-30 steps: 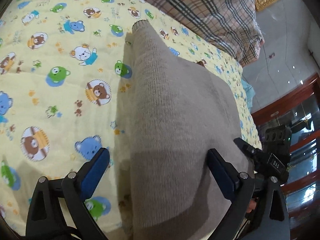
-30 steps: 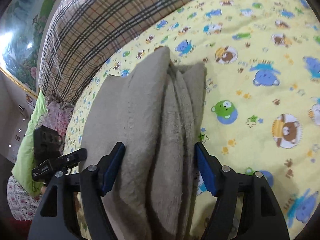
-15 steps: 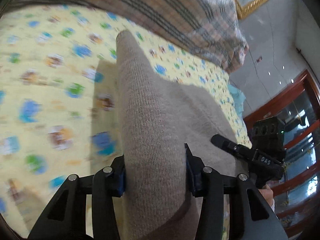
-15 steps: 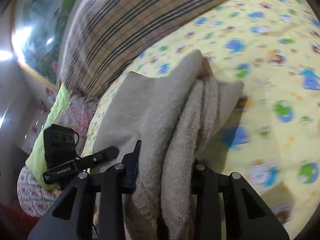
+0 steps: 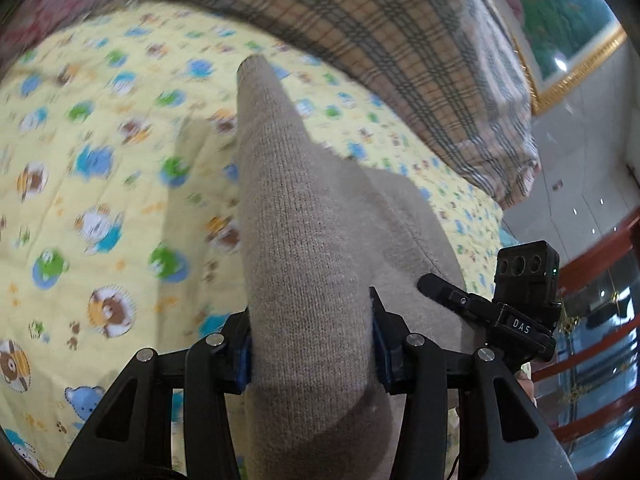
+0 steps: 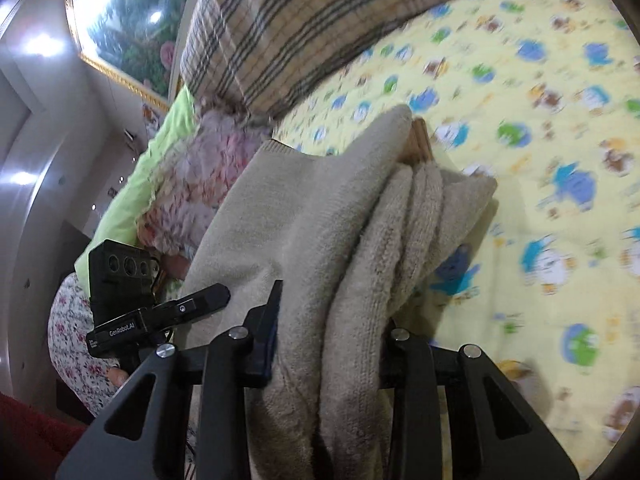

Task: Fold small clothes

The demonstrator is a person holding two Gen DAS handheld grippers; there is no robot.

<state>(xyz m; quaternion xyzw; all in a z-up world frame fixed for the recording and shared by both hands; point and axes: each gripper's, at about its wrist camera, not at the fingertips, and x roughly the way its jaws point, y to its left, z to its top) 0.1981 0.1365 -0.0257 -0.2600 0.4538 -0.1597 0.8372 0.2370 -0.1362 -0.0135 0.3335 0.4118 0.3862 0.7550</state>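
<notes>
A folded beige knit garment (image 5: pixel 304 216) is held up above the yellow cartoon-bear bedsheet (image 5: pixel 92 184). My left gripper (image 5: pixel 312 344) is shut on its near edge, the fabric bulging between the blue pads. My right gripper (image 6: pixel 328 336) is shut on the other end of the same garment (image 6: pixel 320 216), where several thick layers bunch between the fingers. A brown tag-like piece (image 6: pixel 420 140) shows at the garment's far tip. The right gripper (image 5: pixel 516 312) also shows in the left wrist view, and the left gripper (image 6: pixel 132 304) in the right wrist view.
A plaid pillow or blanket (image 5: pixel 400 48) lies along the far side of the bed. A lime green and floral quilt (image 6: pixel 168 168) lies at the bed's edge. A framed painting (image 5: pixel 568 28) hangs on the wall. Red wooden furniture (image 5: pixel 600 264) stands beside the bed.
Both grippers closed from open onto the garment and lifted it off the sheet. The views have tilted up toward the pillow and the wall.
</notes>
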